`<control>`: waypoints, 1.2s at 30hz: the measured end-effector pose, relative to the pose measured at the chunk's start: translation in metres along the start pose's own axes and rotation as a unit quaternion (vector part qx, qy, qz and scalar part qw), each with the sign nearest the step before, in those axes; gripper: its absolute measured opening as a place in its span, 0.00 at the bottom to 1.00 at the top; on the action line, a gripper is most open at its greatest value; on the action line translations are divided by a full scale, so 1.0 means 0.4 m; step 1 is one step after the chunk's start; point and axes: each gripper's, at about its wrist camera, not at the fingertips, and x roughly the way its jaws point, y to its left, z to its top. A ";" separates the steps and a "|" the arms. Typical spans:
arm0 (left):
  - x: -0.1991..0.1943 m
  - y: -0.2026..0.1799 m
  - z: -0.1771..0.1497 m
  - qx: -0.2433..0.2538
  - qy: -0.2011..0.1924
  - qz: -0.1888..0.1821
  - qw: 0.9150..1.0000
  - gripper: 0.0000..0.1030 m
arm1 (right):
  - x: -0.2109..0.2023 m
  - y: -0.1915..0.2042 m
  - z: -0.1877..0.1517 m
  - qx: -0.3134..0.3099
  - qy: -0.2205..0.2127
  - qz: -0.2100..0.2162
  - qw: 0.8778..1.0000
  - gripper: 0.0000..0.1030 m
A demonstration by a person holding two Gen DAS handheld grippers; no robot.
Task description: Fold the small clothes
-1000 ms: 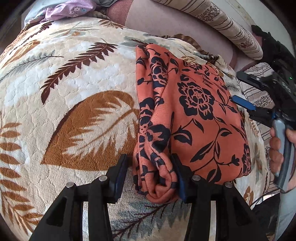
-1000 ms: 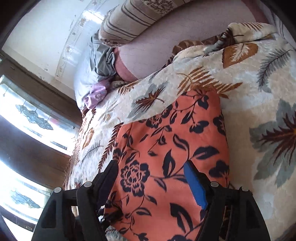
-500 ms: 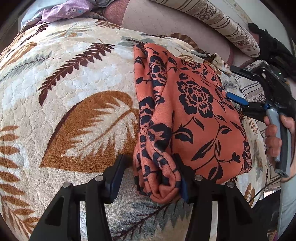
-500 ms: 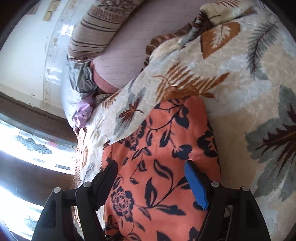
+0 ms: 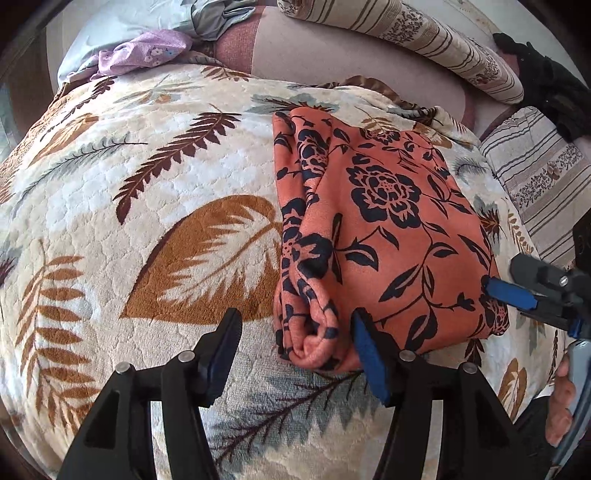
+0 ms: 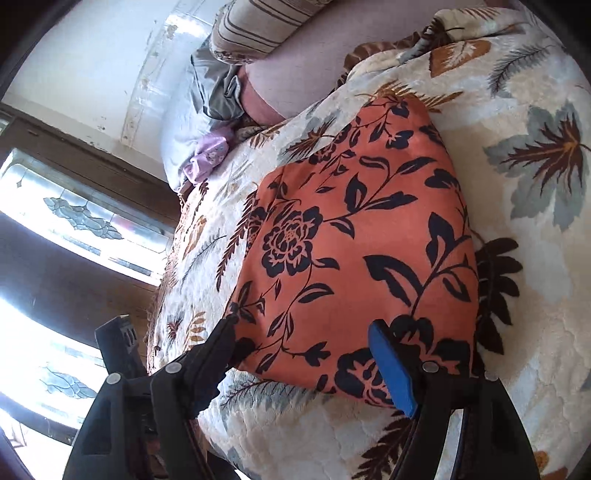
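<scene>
An orange garment with a black flower print (image 5: 384, 236) lies folded into a rectangle on a leaf-patterned blanket (image 5: 155, 206). Its left edge is a thick rolled fold. My left gripper (image 5: 295, 350) is open at the garment's near left corner, with the rolled end between its fingers but not pinched. My right gripper (image 6: 303, 354) is open at the garment's (image 6: 351, 240) near edge, with the cloth lying between its fingers. The right gripper also shows in the left wrist view (image 5: 532, 291), at the garment's right corner.
Striped pillows (image 5: 417, 37) lie along the back and at the right (image 5: 535, 181). A lilac cloth (image 5: 144, 55) and grey bedding (image 5: 218, 18) lie at the back left. A window (image 6: 55, 221) is to the left of the bed. A black object (image 5: 550, 88) sits at the far right.
My left gripper has opened wider and pulled back a little from the rolled corner. My right gripper has drawn back to the garment's near edge. The garment has stayed in place.
</scene>
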 end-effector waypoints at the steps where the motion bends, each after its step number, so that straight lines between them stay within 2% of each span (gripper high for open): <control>1: -0.006 -0.002 -0.004 -0.002 0.001 0.000 1.000 0.60 | 0.015 -0.010 -0.008 -0.004 0.008 -0.016 1.000 0.78; 3: -0.023 -0.006 -0.014 -0.001 0.000 -0.001 1.000 0.60 | 0.042 -0.055 -0.022 0.020 0.017 -0.020 0.999 0.78; 5: -0.047 -0.010 -0.026 0.003 -0.012 0.000 1.000 0.60 | 0.014 -0.053 -0.028 0.040 -0.004 -0.010 0.999 0.78; 8: -0.064 0.012 -0.007 -0.008 -0.024 0.004 1.000 0.65 | -0.013 -0.003 -0.031 0.003 -0.010 -0.021 1.000 0.78; 10: -0.055 0.031 0.017 -0.029 -0.026 -0.011 0.999 0.65 | -0.001 -0.008 -0.038 -0.010 0.004 -0.045 0.999 0.78; 11: -0.037 0.038 0.027 -0.036 -0.016 -0.025 0.999 0.65 | 0.012 -0.022 -0.038 -0.003 0.009 -0.048 0.999 0.78; 12: -0.007 0.044 0.031 -0.038 0.009 -0.034 0.999 0.65 | 0.016 -0.040 -0.043 0.008 0.009 -0.041 0.999 0.78; 14: 0.056 0.050 0.016 -0.044 0.057 -0.044 0.996 0.54 | 0.007 -0.053 -0.048 0.021 -0.003 -0.027 0.999 0.78; 16: 0.055 0.053 -0.004 -0.043 0.041 -0.053 0.997 0.52 | 0.007 -0.045 -0.046 0.012 0.001 -0.030 0.999 0.78; 19: 0.026 0.054 -0.009 -0.053 0.041 -0.066 0.996 0.52 | -0.015 -0.036 -0.051 -0.005 -0.004 -0.036 0.999 0.78; 23: -0.049 0.026 -0.014 -0.025 -0.007 -0.030 0.999 0.52 | -0.066 -0.022 -0.064 -0.016 -0.033 -0.049 0.998 0.78; 27: -0.125 -0.024 -0.041 0.015 -0.069 0.030 0.997 0.79 | -0.121 0.032 -0.110 -0.057 -0.068 -0.097 0.991 0.79; 29: -0.160 -0.041 -0.066 0.032 -0.101 0.059 0.993 0.82 | -0.125 0.066 -0.143 -0.084 -0.077 -0.133 0.985 0.88; 31: -0.181 -0.052 -0.086 0.036 -0.113 0.079 0.990 0.84 | -0.110 0.082 -0.183 -0.101 -0.070 -0.166 0.978 0.89; 32: -0.191 -0.049 -0.096 0.033 -0.116 0.083 0.989 0.84 | -0.098 0.082 -0.204 -0.104 -0.058 -0.173 0.978 0.94; 33: -0.198 -0.048 -0.106 0.030 -0.117 0.084 0.989 0.84 | -0.084 0.077 -0.222 -0.102 -0.043 -0.173 0.979 0.99; 36: -0.212 -0.042 -0.123 0.028 -0.114 0.092 0.989 0.84 | -0.059 0.066 -0.280 -0.086 -0.015 -0.180 0.980 1.00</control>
